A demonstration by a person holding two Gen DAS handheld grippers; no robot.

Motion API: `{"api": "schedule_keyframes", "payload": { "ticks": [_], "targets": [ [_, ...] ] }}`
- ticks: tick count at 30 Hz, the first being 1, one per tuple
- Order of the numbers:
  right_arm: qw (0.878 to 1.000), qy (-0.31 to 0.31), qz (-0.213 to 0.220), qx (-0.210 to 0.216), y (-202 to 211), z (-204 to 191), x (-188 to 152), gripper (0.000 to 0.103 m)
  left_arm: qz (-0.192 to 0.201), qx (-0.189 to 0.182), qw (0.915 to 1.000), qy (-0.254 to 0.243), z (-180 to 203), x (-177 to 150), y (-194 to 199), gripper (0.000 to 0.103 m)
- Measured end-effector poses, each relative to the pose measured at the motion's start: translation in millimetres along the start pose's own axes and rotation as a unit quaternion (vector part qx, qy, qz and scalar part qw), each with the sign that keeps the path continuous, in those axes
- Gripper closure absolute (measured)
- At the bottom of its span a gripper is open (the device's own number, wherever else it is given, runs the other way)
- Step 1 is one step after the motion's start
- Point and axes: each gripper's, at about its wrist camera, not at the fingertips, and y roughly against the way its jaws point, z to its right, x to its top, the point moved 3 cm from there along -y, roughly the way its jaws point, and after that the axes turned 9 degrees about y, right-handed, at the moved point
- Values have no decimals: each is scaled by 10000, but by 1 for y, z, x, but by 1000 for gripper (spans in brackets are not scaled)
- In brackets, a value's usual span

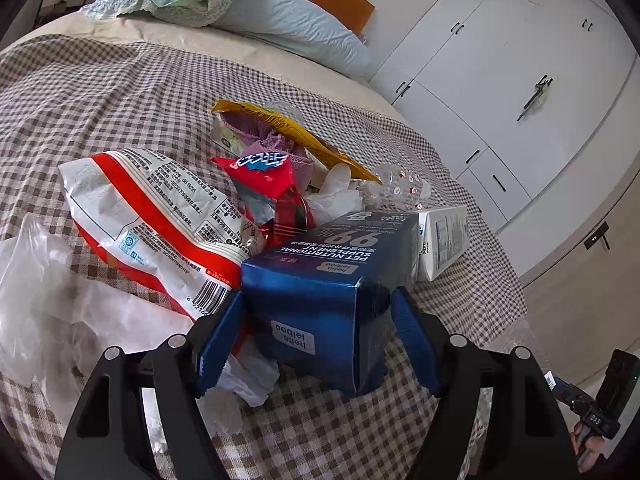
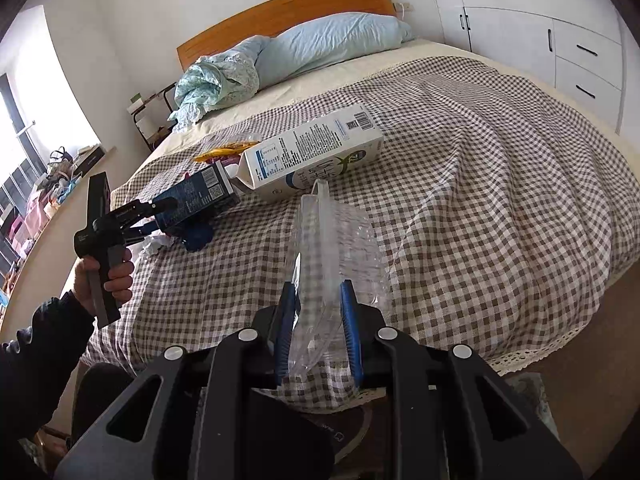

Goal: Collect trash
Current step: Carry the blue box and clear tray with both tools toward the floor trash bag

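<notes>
A dark blue pet supplement box (image 1: 332,280) lies on the checked bedspread (image 1: 100,92), its near end between the pads of my left gripper (image 1: 318,294). The jaws stand wide and flank the box with slim gaps, so the gripper is open. Around the box lie a red and white snack bag (image 1: 152,220), a red wrapper (image 1: 260,172), a yellow packet (image 1: 288,128), a crushed clear bottle (image 1: 396,184) and a white milk carton (image 2: 312,156). My right gripper (image 2: 318,288) is shut on a clear plastic container (image 2: 320,232) held above the bed's near edge.
A white plastic bag (image 1: 40,280) and crumpled tissue (image 1: 244,384) lie at the near left. Blue pillows (image 2: 332,44) and a wooden headboard (image 2: 288,8) are at the far end. White wardrobes (image 1: 500,80) line the right. A hand (image 2: 116,272) holds the left gripper.
</notes>
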Motion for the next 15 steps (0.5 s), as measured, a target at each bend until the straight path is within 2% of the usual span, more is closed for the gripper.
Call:
{"api": "schedule_keyframes", "payload": {
  "ticks": [7,10,15],
  "targets": [
    [9998,171,16,34,-5,-16,3,82,109,-3,9990,439,-5,19,-10,24],
    [9999,148,11,70,-4,-16,1,82,187,-103,9976,662,1,18,-11,30],
    [9999,44,41,137,0,-14,-2,83,349,-95,9993,72,43,1,1,34]
  ]
}}
